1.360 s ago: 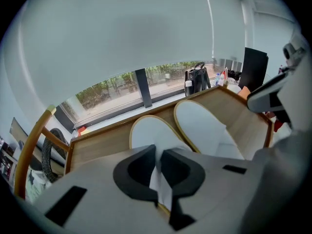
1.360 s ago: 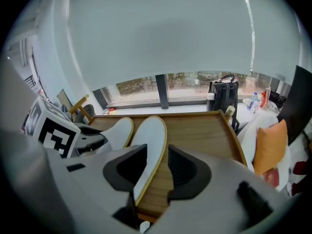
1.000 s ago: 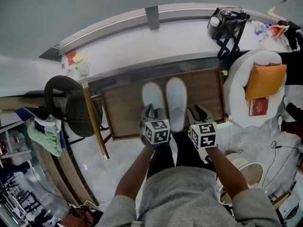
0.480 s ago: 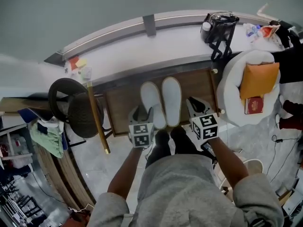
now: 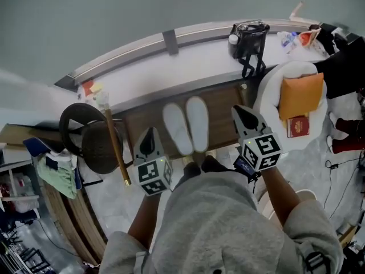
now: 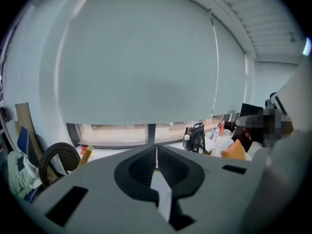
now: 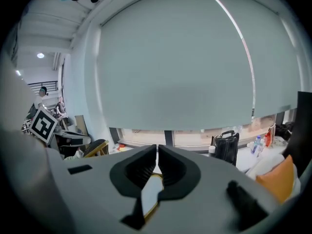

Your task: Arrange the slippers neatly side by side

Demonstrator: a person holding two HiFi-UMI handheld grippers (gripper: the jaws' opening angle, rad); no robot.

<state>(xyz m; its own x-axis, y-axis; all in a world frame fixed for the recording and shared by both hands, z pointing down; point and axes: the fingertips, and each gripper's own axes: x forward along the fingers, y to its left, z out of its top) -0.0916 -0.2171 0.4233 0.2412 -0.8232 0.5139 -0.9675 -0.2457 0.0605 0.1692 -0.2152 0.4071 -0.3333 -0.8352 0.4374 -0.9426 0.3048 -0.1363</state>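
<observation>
Two pale grey slippers [image 5: 175, 128] [image 5: 198, 123] lie side by side, toes pointing away, on a low brown table [image 5: 225, 104]. My left gripper [image 5: 150, 131] is held up to the left of the pair, clear of it. My right gripper [image 5: 238, 111] is up on the right, also apart from the slippers. Both pairs of jaws have just been closing and now meet with nothing between them. In the left gripper view my left gripper [image 6: 156, 152] faces a window blind; my right gripper [image 7: 157, 152] faces the same blind in its own view.
A black round wicker stool [image 5: 91, 138] and a gold pole [image 5: 116, 147] stand left of the table. A white armchair [image 5: 274, 104] with an orange cushion [image 5: 300, 93] is at the right. A black bag [image 5: 248, 39] sits on the window sill [image 5: 171, 64].
Both grippers have lifted from the slippers' heel ends and moved apart, the left one further left, the right one right. The slippers stay side by side on the table.
</observation>
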